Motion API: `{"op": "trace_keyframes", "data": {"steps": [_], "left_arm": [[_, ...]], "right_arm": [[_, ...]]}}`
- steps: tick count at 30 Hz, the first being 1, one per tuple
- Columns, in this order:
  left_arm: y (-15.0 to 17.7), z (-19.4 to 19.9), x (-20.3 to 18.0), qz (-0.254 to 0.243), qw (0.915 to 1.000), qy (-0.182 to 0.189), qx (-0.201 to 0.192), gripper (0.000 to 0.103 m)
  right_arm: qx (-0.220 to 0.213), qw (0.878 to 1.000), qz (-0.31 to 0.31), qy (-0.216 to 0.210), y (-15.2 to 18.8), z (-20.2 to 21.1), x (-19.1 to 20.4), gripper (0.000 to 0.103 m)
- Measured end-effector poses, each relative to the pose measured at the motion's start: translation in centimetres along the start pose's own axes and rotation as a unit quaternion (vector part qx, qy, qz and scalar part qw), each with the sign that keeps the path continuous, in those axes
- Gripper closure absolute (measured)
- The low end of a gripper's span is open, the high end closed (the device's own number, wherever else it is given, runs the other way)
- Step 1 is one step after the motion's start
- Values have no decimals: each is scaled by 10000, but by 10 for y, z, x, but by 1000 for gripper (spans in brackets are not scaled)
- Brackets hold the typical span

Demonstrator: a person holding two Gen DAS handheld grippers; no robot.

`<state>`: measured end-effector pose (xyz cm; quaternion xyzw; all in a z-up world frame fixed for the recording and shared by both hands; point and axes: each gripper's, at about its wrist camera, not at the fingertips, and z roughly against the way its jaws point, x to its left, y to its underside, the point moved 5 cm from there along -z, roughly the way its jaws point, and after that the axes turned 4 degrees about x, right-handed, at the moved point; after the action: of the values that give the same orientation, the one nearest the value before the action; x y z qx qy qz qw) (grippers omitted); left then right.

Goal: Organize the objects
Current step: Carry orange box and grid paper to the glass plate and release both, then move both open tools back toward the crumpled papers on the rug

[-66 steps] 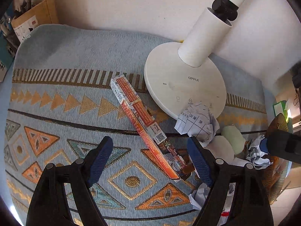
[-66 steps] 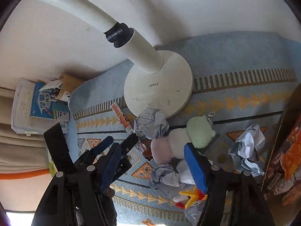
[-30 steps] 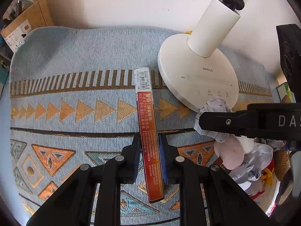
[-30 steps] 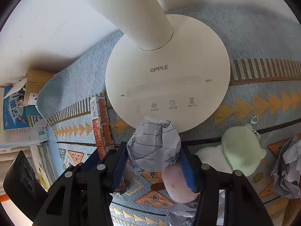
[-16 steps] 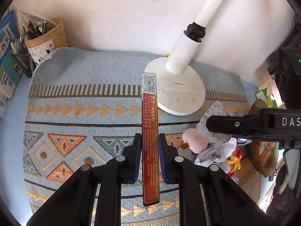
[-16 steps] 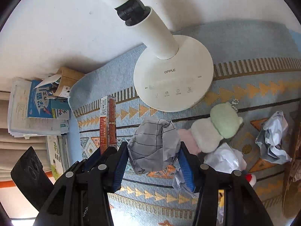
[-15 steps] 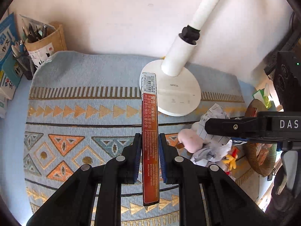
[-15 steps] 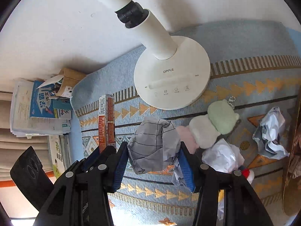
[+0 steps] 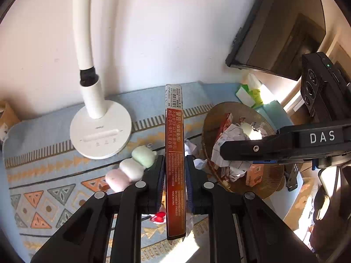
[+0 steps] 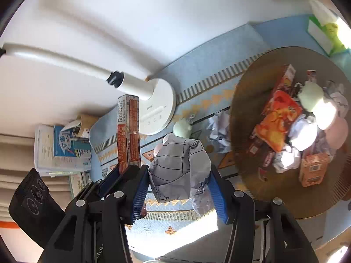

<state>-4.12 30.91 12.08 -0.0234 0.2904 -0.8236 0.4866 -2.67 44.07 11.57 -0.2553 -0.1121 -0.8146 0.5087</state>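
My left gripper [image 9: 174, 171] is shut on a long orange-red box [image 9: 174, 153], held in the air above the patterned mat [image 9: 43, 171]. My right gripper [image 10: 178, 182] is shut on a crumpled sheet of gridded paper [image 10: 178, 168], also lifted. The same box [image 10: 129, 131] appears to its left in the right wrist view. A round brown woven basket [image 10: 245, 114] sits to the right, holding snack packets, small boxes, paper balls and a pastel plush. The right gripper's arm [image 9: 285, 144] hangs over the basket [image 9: 208, 120] in the left wrist view.
A white desk lamp [image 9: 101, 131] stands on the mat by the wall. A pastel plush [image 9: 131, 168] and crumpled paper [image 10: 219, 129] lie on the mat near the basket. Books [image 10: 61, 151] are stacked at the far left, and a green tissue box [image 9: 252, 92] sits behind the basket.
Both grippers have risen and swung right toward the basket, each keeping its load. The basket now fills the right side of the right wrist view.
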Motion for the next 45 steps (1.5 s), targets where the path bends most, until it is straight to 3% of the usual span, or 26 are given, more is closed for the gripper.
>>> {"op": "trace_keyframes", "data": {"steps": [5, 8, 12, 19, 25, 27, 28, 30, 39, 45], "left_arm": [[-26, -20, -52, -366, 9990, 267, -3, 89], [-35, -36, -82, -557, 9976, 401, 60, 88], [-39, -55, -113, -631, 9963, 533, 232, 88], [-40, -61, -136, -731, 9954, 554, 274, 88], [-43, -56, -138, -665, 9957, 634, 146, 87], [-44, -56, -136, -581, 9960, 665, 132, 61], [-44, -56, -133, -489, 9966, 652, 136, 56], [-42, -56, -125, -239, 9970, 716, 165, 43], [-24, -52, -92, 267, 9974, 588, 325, 43], [2, -31, -28, 856, 9961, 58, 206, 43]], "right_arm": [[-907, 9930, -687, 320, -17, 83, -77, 51], [-1230, 9852, -1028, 614, -20, 115, -117, 51], [-1261, 9823, -1246, 610, -19, 129, -148, 51], [-1157, 9851, -1107, 625, -20, 129, -153, 50], [-1098, 9884, -869, 585, -24, 125, -147, 49], [-1088, 9891, -780, 612, -24, 123, -143, 43], [-1102, 9891, -758, 619, -25, 123, -142, 36], [-1124, 9894, -678, 627, -24, 125, -139, 34], [-945, 9921, -588, 573, -20, 114, -134, 34], [-764, 9956, -186, 513, -16, 99, -111, 34]]}}
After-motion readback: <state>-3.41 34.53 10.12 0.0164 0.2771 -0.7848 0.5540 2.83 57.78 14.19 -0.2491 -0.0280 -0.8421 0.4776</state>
